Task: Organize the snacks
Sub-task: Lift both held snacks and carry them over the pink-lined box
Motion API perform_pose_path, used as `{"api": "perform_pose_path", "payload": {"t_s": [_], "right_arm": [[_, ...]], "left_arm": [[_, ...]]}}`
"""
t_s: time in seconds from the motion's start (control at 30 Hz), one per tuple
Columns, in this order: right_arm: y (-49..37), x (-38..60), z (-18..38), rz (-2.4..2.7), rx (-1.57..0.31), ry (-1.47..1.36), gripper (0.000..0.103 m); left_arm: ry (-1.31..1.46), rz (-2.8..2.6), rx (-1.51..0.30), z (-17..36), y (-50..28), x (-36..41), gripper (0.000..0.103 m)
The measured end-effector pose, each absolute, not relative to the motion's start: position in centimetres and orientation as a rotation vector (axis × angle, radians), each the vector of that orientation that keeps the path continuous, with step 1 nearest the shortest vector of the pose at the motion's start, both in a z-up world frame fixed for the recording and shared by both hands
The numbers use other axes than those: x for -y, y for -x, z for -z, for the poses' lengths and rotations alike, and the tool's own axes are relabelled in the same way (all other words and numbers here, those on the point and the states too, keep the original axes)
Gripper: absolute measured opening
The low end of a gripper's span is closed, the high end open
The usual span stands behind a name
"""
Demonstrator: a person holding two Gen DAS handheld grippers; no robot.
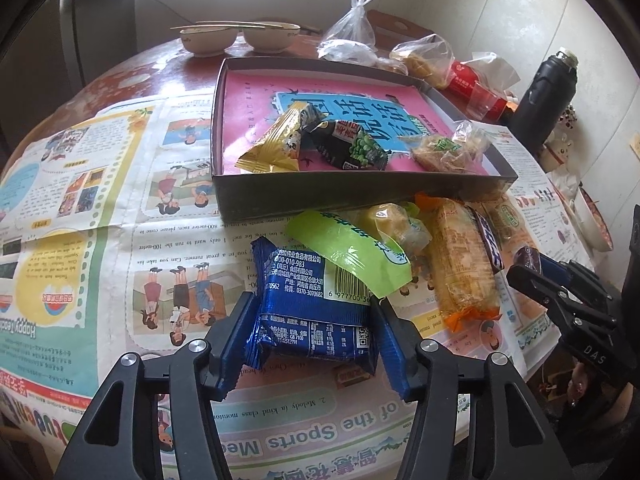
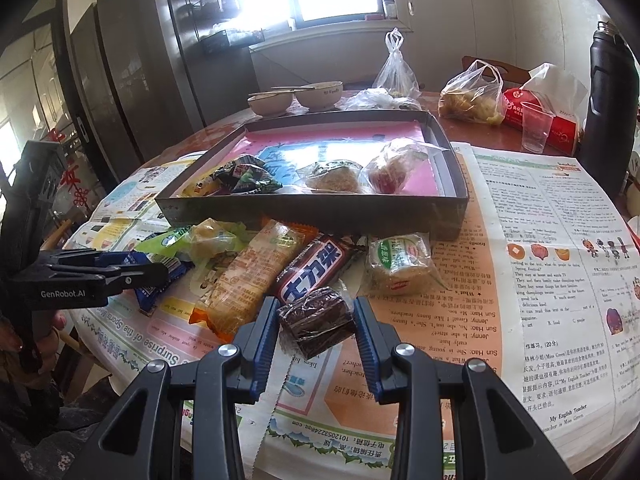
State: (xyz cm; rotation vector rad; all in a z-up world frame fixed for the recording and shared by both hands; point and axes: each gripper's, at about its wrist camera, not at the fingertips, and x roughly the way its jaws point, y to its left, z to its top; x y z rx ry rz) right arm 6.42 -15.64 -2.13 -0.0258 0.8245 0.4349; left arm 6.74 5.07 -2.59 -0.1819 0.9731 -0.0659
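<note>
Blue foil: my left gripper [image 1: 312, 336] is clamped on the blue packet [image 1: 310, 304] at lower centre, pinched by its sides, I judge for lifting. My right gripper [image 2: 316, 326] straddles the brownie [image 2: 316, 320]; whether its pads touch, I cannot tell. The box [image 1: 360, 194], upper centre, holds several packets; loose snacks lie against its front wall.

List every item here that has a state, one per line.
left gripper: shut on blue packet
right gripper: jaws around brown cake, not clearly touching
box: open, snacks inside
bowls: upright, chopsticks across
cup: upright
flask: capped
</note>
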Motion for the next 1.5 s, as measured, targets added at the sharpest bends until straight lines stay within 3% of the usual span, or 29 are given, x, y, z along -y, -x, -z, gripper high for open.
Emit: {"api": "perform_pose_path", "payload": {"t_s": [0.3,0.67,1.5], "right_arm": [[-6.4,15.4,1.7,-0.44,-0.814,0.017,0.038],[-7.4,15.3,0.6,-0.435,-0.795,-0.009,0.038],[-9.9,13.8,-2.2,-0.41,-0.773,-0.042,0.038]], "left_arm": [[0.133,0.051,-0.96,2.7,-6.6,-4.3,0.06],[0.212,0.054,-0.938,1.9,-5.7,-6.8,0.052],[0.265,0.086,-0.855,-2.6,-6.6,-8.6,0.051]]}}
